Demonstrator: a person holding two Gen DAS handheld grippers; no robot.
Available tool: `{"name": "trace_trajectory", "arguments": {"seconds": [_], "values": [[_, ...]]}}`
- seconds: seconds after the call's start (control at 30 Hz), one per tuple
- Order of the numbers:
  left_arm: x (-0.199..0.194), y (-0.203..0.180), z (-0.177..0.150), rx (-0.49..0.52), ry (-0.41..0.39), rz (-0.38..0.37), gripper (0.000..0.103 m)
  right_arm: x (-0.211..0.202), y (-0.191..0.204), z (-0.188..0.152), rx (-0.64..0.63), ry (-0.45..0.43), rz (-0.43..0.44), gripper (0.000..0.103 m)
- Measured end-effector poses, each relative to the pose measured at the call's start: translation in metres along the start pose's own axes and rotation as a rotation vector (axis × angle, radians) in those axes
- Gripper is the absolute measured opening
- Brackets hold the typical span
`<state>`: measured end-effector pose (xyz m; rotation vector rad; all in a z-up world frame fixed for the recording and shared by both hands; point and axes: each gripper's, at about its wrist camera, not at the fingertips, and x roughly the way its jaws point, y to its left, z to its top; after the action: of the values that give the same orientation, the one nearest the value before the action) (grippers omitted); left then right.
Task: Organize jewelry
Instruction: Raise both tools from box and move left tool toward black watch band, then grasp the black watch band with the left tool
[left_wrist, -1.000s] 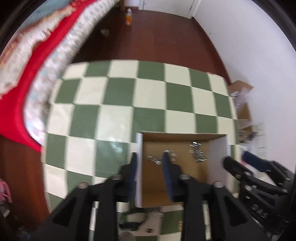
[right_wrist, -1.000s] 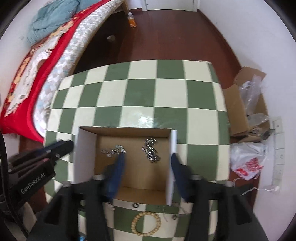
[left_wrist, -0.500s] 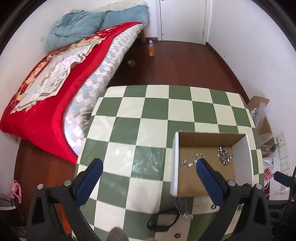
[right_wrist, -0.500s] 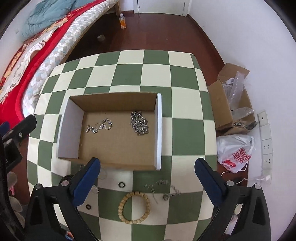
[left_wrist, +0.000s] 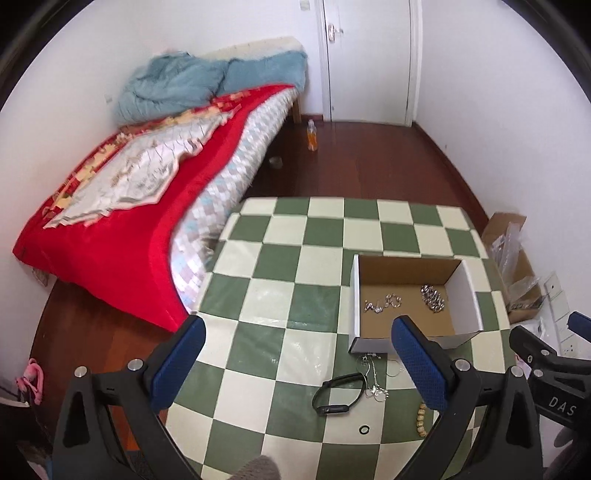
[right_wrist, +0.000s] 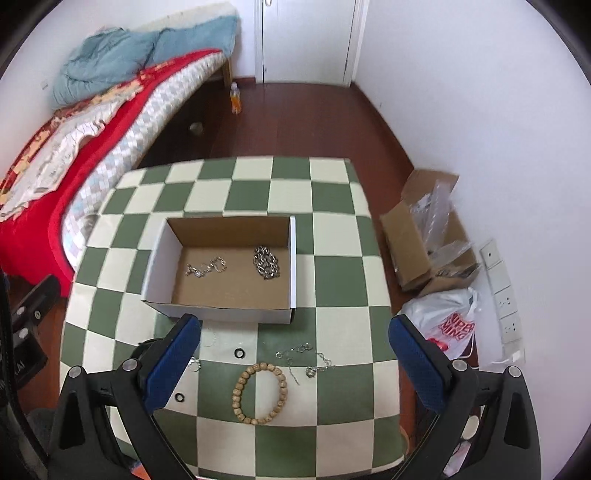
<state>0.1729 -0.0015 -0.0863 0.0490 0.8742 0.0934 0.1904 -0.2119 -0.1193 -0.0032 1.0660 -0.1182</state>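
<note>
Both my grippers hang spread wide and empty above the green-and-cream checked table (right_wrist: 332, 273), with loose jewelry waiting in front of the box.

My left gripper (left_wrist: 299, 363) and right gripper (right_wrist: 295, 362) grasp nothing. Two silver chains (right_wrist: 266, 262) lie in the open brown cardboard box (right_wrist: 291, 258); the wooden bead bracelet (right_wrist: 259, 393), thin tangled silver chain (right_wrist: 304, 356), black rubber rings (right_wrist: 239, 352) and black wristband (left_wrist: 338, 394) lie outside. I think the thin chain could slip my pads or drag its neighbours along, and a careless reach might shove the light box.
</note>
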Motion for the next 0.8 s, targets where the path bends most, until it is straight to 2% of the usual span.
{"name": "trace_trajectory", "arguments": {"seconds": [0.23, 0.43, 0.5, 0.57, 0.63, 0.8], "values": [[-0.045, 0.006, -0.007, 0.012, -0.093, 0.028, 0.103, -0.048, 0.006, -0.014, 0.006, -0.088, 0.011, 0.103], [-0.052, 0.018, -0.016, -0.005, -0.102, 0.026, 0.103, -0.064, 0.007, -0.032, 0.028, -0.091, 0.050, 0.103], [-0.042, 0.024, -0.025, -0.013, -0.066, 0.046, 0.103, -0.056, 0.005, -0.043, 0.039, -0.071, 0.049, 0.103], [-0.026, 0.029, -0.038, -0.012, -0.012, 0.054, 0.103, -0.041, 0.002, -0.053, 0.050, -0.033, 0.056, 0.093], [-0.007, 0.032, -0.053, -0.002, 0.049, 0.068, 0.103, -0.018, -0.003, -0.064, 0.072, 0.036, 0.078, 0.062], [0.049, 0.037, -0.078, 0.003, 0.208, 0.072, 0.102, 0.037, -0.023, -0.089, 0.148, 0.167, 0.113, 0.059]]}}
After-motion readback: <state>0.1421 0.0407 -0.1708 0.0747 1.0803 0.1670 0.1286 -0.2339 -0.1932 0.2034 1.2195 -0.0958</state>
